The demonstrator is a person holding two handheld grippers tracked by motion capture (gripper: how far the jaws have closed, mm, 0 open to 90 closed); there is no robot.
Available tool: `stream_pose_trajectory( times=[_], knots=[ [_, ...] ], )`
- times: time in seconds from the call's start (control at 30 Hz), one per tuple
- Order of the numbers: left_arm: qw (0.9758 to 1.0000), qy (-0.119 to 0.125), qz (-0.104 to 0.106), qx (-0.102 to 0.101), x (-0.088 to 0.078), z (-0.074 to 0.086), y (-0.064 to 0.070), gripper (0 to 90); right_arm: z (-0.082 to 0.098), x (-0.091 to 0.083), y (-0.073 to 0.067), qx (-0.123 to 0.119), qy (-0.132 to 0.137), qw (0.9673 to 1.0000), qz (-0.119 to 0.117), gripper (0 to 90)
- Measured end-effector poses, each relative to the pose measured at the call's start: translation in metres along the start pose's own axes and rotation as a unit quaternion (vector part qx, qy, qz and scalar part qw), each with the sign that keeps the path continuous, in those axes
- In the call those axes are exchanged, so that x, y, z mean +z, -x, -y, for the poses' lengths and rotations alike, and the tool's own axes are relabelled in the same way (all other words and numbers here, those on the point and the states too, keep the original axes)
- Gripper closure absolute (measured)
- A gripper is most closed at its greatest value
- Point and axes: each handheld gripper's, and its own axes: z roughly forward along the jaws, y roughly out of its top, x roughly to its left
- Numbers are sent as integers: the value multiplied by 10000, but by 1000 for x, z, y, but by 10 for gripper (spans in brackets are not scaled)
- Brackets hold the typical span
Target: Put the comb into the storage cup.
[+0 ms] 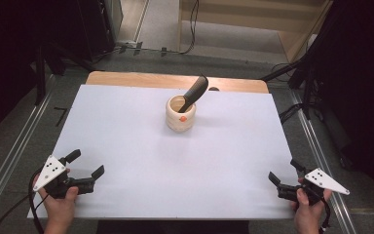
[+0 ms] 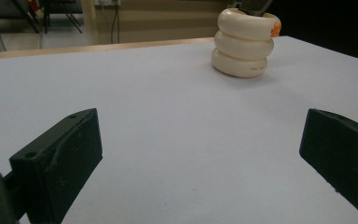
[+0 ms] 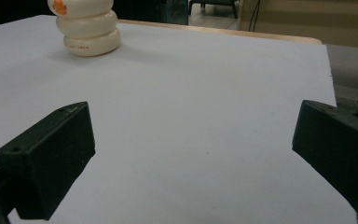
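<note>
Ribbed cream holder (image 1: 180, 114): smooth, glossy, ceramic-like, with pale wood-toned interior. Black tool (image 1: 195, 92) inside: matt, plastic-like. Desk (image 1: 175, 165): matt white sheet over a wooden top, exposed at the far edge. Jaws: matt black, faintly scuffed plastic.

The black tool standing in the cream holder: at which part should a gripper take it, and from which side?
Probably the upper handle of the black tool, the one part clear of the cream holder. It leans up toward the far right, so come from above and close across the handle; the open right gripper seems slightly better placed.
</note>
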Motion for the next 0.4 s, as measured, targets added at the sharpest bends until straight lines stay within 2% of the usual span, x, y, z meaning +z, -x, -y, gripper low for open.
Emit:
stream_pose_trajectory(
  times=[0.17, 0.3, 0.4],
  knots=[
    [10000, -3, -2, 14, 0, 0, 0, 0, 4, 0, 2, 38, 66, 10000, -63, 0],
    [10000, 9, -10, -3, 0, 0, 0, 0, 5, 3, 0, -44, 20, 10000, -4, 0],
    [10000, 4, -14, 1, 0, 0, 0, 0, 4, 3, 0, 56, -25, 9999, 100, 0]
  ],
)
